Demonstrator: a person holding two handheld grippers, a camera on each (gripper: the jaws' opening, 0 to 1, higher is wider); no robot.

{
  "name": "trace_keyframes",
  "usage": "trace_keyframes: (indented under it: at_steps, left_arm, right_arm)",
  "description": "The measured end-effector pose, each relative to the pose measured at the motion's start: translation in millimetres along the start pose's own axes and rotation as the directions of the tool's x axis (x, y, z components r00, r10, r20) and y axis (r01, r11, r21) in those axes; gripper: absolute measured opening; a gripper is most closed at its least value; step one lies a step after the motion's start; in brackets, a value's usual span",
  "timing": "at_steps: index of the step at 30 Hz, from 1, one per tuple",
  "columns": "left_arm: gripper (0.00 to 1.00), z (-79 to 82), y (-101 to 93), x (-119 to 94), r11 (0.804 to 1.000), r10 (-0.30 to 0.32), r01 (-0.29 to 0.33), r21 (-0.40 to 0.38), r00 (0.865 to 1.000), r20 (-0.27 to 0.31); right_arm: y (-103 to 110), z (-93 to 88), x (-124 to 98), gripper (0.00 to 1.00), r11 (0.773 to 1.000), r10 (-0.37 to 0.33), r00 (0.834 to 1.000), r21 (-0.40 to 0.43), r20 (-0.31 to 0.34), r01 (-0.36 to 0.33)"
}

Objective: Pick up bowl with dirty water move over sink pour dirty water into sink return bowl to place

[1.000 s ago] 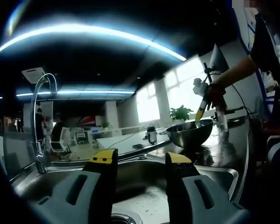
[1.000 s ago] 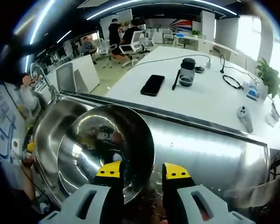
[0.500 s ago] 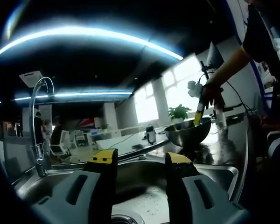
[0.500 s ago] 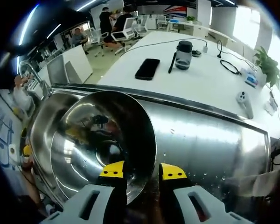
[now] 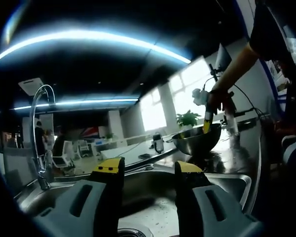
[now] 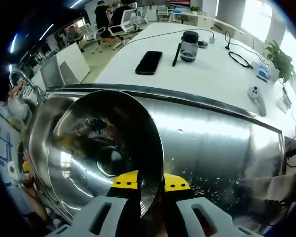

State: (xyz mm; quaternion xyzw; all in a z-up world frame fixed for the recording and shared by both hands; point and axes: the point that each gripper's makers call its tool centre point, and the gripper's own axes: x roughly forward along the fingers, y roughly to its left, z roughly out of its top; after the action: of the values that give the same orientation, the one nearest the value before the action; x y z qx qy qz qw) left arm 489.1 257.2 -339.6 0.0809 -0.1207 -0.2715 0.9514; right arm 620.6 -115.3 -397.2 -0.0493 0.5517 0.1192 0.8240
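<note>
bowl heading: the steel bowl (image 6: 101, 153) is tipped, its mouth turned toward the right tongs' camera and down toward the sink (image 6: 44, 123); it is round, so no long axis shows.
bowl place: on the wet steel drainboard (image 6: 212, 148) side of the sink's edge, its rim between the right tongs (image 6: 150, 181).
right tongs: narrow, pinched on the bowl rim, one yellow tip inside and one outside.
left tongs: the left tongs (image 5: 148, 168) stand parted with nothing between them, over the sink basin (image 5: 148, 212).
from the left tongs: bowl (image 5: 196, 139) ahead and to the right, faucet (image 5: 39, 133) to the left.
hidden: any water in the bowl is hard to make out, perhaps just droplets; the bowl's lower rim is cut off by the tongs.
desk: a white desk (image 6: 207, 74) beyond carries a phone (image 6: 148, 62).
</note>
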Motion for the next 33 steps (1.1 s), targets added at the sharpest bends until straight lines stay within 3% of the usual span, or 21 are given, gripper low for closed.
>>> trace_keyframes:
  at_steps: [3, 7, 11, 23, 29, 31, 33]
  left_arm:
    - [0.4, 0.8, 0.2, 0, 1.0, 0.0, 0.0, -0.003, 1.0, 0.004]
    - [0.4, 1.3, -0.5, 0, 1.0, -0.002, 0.002, 0.0, 1.0, 0.005]
    - [0.4, 1.3, -0.7, 0, 1.0, -0.003, 0.003, 0.0, 1.0, 0.005]
    - [0.4, -1.8, -1.0, 0, 1.0, -0.004, 0.004, 0.004, 1.0, -0.011]
    - [0.4, -4.6, -1.2, 1, 1.0, -0.004, 0.004, 0.006, 1.0, -0.024]
    - [0.4, -4.9, -0.9, 1, 1.0, -0.002, 0.002, 0.007, 1.0, -0.025]
    - [0.4, -4.8, -0.7, 1, 1.0, -0.001, 0.001, 0.008, 1.0, -0.025]
  right_arm:
    - [-4, -3.9, 1, 0.01, 1.0, -0.002, 0.999, 0.019, -0.042, 0.003]
    - [-1, -5.9, 4, 0.01, 0.999, 0.005, 0.997, 0.04, -0.071, -0.002]
    - [2, -14.8, 7, 0.0, 0.998, 0.031, 0.989, 0.062, -0.143, -0.022]
    - [2, -14.5, 9, 0.0, 0.989, 0.076, 0.985, 0.135, -0.153, -0.055]
    - [6, -18.1, 9, 0.0, 0.994, 0.074, 0.985, 0.095, -0.153, -0.06]
    - [4, -16.6, 10, 0.01, 0.998, 0.062, 0.988, -0.014, -0.143, -0.065]
    - [7, -18.0, 9, 0.01, 0.997, 0.068, 0.989, -0.025, -0.134, -0.072]
